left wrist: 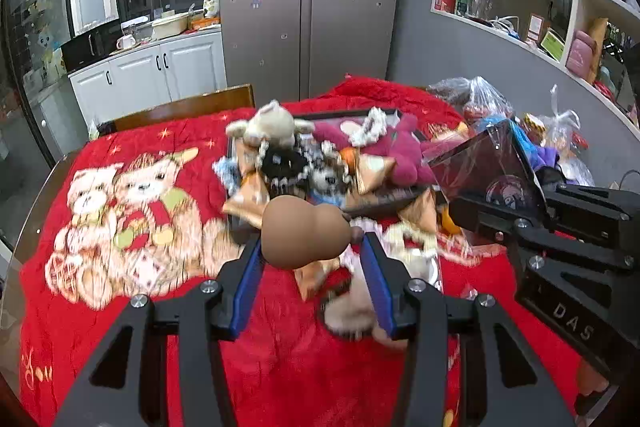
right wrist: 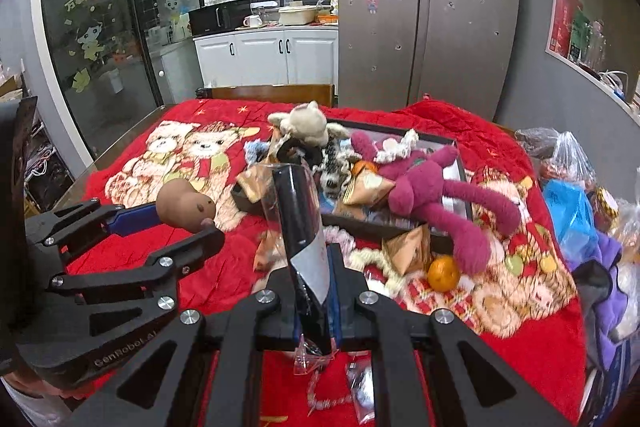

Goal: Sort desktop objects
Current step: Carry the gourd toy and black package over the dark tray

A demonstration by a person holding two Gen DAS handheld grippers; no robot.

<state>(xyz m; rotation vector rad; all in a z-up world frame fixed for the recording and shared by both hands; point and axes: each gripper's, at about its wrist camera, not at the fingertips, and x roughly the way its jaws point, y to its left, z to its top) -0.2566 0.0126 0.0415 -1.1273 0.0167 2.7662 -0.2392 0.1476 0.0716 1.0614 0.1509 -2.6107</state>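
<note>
- Brown, smooth and gourd-shaped, a matte toy (left wrist: pixel 304 233) was held clamped between the blue pads of the left gripper (left wrist: pixel 310 247), raised above the red quilted bear-print cloth (left wrist: pixel 120 307).
- A flat dark packet in clear glossy wrap (right wrist: pixel 302 227) was pinched by the closed right gripper (right wrist: pixel 316 291).
- Sorting was judged partly done: the black shallow tray (right wrist: pixel 400 135) was already heaped with a beige plush toy (right wrist: pixel 306 123) and a magenta long-limbed plush (right wrist: pixel 428 187).
- An orange fruit (right wrist: pixel 442 273) and folded tan paper packets (right wrist: pixel 406 247) were left lying on the cloth.
</note>
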